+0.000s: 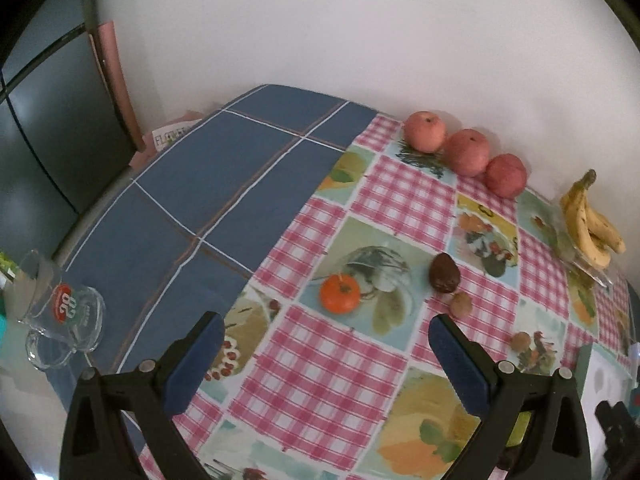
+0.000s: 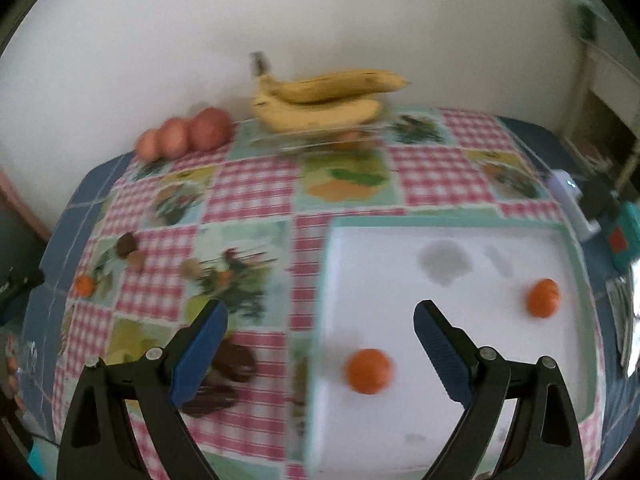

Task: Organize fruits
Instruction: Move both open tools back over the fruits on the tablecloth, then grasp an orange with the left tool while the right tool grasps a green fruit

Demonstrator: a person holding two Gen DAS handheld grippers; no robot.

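The left tongs (image 1: 326, 356) stand wide open with nothing between them, hanging over the checked cloth (image 1: 320, 360) on the bench. Just beyond them lies a tangerine (image 1: 340, 293), stem side up. To its right a dark avocado (image 1: 444, 273) rests with its long axis running away from the tongs, narrow end toward the wall, and a small brown fruit (image 1: 461, 304) touches its near end. At the wall three apples (image 1: 464, 151) sit in a touching row, and the bananas (image 1: 592, 224) lie further right, stems pointing up at the wall.

The right tongs (image 2: 320, 344) are also wide open and empty, above the left edge of a white tray (image 2: 460, 400). One tangerine (image 2: 369, 371) lies on the tray between the fingers without touching them; another (image 2: 543, 298) sits further right. A glass mug (image 1: 60, 312) lies on its side on the blue cloth.
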